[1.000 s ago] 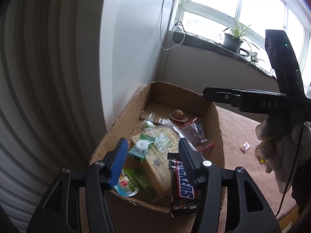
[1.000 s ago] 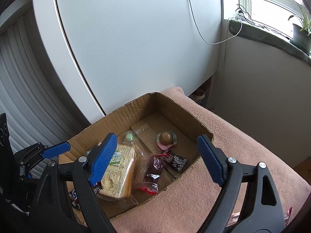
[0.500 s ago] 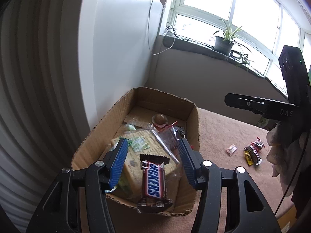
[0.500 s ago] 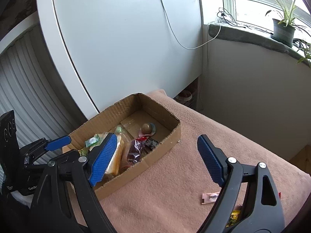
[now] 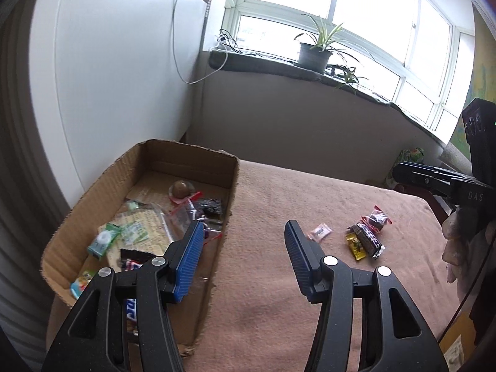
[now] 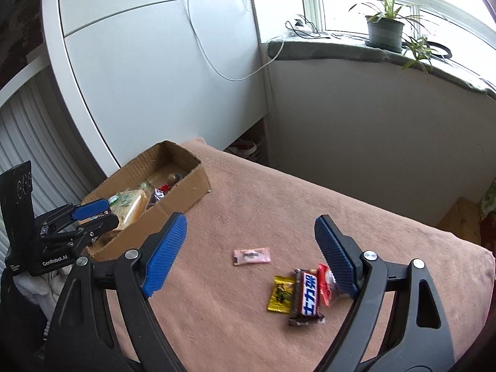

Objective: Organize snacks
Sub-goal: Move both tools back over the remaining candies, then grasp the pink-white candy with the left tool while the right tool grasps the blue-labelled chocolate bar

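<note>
While both jaws gape empty, "GenRobot.AI" marks the left gripper (image 6: pixel 90 214).

Left wrist view: looks forward and downward along the left gripper (image 5: pixel 243 249), its two blue-padded fingers filling the lower frame. It faces the window wall, close over the open brown cardboard box (image 5: pixel 183 158) at left and the pink blanket-covered surface (image 5: pixel 279 204).

Right wrist view: same downward tilt, from further right, along the right gripper (image 6: pixel 249 245); box (image 6: pixel 192 187) sits farther off at left.

Shared: box, blanket (image 6: pixel 279 198), pale pink candy wrapper (image 5: pixel 319 232) (image 6: pixel 251 255), dark chocolate bar (image 5: pixel 365 238) (image 6: pixel 307 293), potted green plant on the sill (image 5: pixel 314 57) (image 6: pixel 384 29). Each view catches the other gripper at its edge.
</note>
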